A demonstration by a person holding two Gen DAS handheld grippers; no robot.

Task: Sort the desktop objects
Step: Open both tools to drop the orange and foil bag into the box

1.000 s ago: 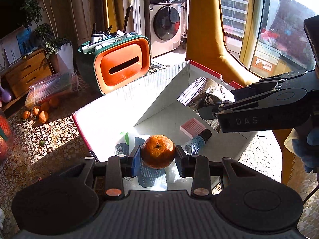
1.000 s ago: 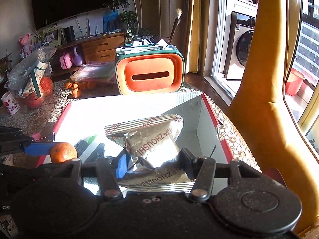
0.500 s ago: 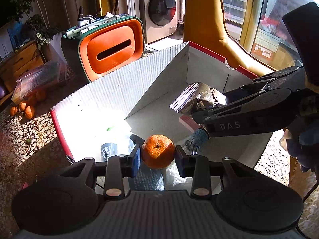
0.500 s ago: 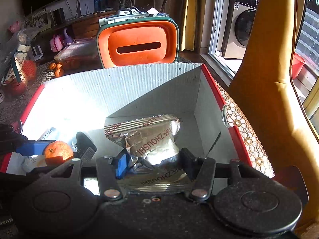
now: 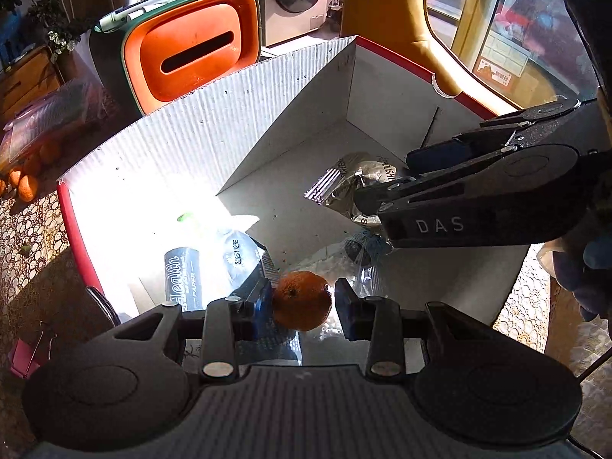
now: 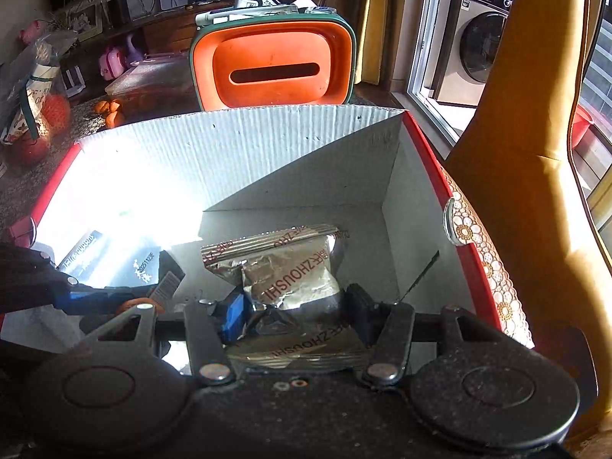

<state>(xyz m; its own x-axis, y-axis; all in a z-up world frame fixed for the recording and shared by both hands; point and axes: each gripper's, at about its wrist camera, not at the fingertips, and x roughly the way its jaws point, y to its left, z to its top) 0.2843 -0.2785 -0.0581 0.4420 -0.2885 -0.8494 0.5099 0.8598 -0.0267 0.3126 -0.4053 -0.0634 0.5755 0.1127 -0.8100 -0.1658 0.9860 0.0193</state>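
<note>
My left gripper [image 5: 304, 300] is shut on a small orange mandarin [image 5: 301, 300], held low inside a white cardboard box with red outer walls [image 5: 214, 130]. My right gripper [image 6: 294, 311] is shut on a silver foil snack packet [image 6: 283, 267], lowered into the same box [image 6: 306, 145] towards its right side. The right gripper also shows in the left wrist view [image 5: 478, 199], with the packet [image 5: 355, 183] in its jaws. The mandarin peeks out in the right wrist view [image 6: 139, 304].
A dark tissue pack [image 5: 199, 267] and a small clear-wrapped item [image 5: 363, 252] lie on the box floor. An orange and green bin [image 5: 191, 53] stands behind the box. Loose mandarins [image 5: 26, 183] lie on the table at left. A yellow chair [image 6: 535, 153] is at right.
Both grippers have dropped deeper into the box with their loads. The mandarin and the foil packet now sit close to the box floor.
</note>
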